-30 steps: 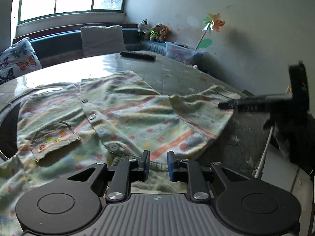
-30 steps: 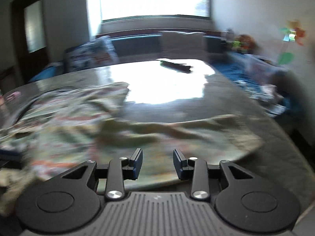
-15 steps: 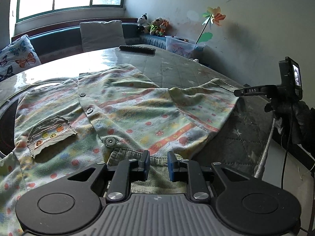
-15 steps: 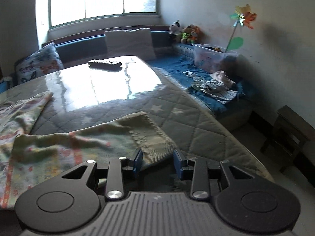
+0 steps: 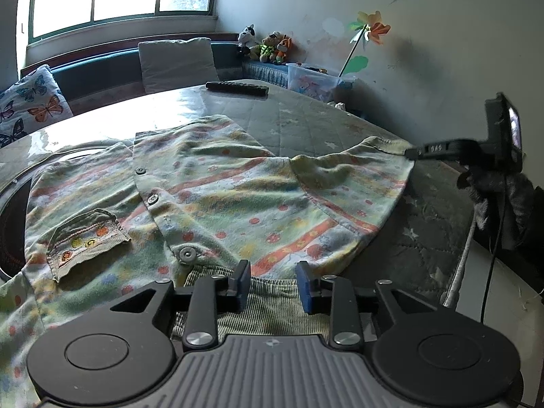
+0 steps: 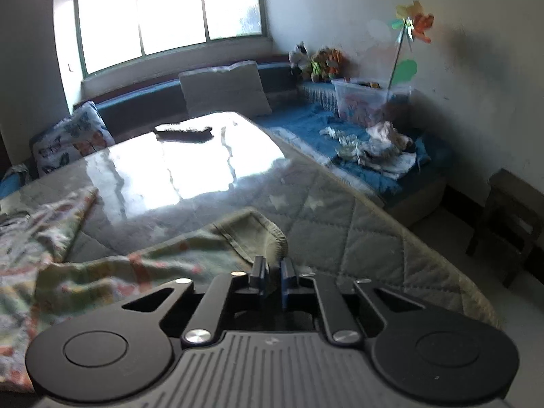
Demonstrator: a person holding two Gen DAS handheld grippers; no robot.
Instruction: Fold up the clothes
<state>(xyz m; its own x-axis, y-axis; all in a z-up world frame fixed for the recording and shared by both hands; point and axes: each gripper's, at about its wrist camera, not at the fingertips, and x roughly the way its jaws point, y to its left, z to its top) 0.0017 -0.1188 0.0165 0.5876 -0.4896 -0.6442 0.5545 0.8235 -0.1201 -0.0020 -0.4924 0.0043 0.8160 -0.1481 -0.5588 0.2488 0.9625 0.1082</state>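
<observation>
**Sleeve grip is thin, and the table edge is close**

The quilted table (image 5: 306,115) is my landmark. The patterned shirt (image 5: 217,183) lies spread on it, buttons up, with one sleeve (image 6: 217,238) reaching toward the table's right edge.

My right gripper (image 6: 272,273) is pressed together on the ribbed cuff (image 6: 272,234) of this sleeve, just beside that edge. I judge the biggest risk here: only a little fabric sits between the jaws, so if I lift fast, the cuff can slip out and the sleeve falls off the table side.

My left gripper (image 5: 273,284) is spread, with nothing between the fingers, over the corduroy collar (image 5: 272,306) at the table's near edge. If it closes too deep, it may catch two layers and drag the whole body crooked.

The small risk: the button (image 5: 186,254) near the collar can catch a finger.
</observation>
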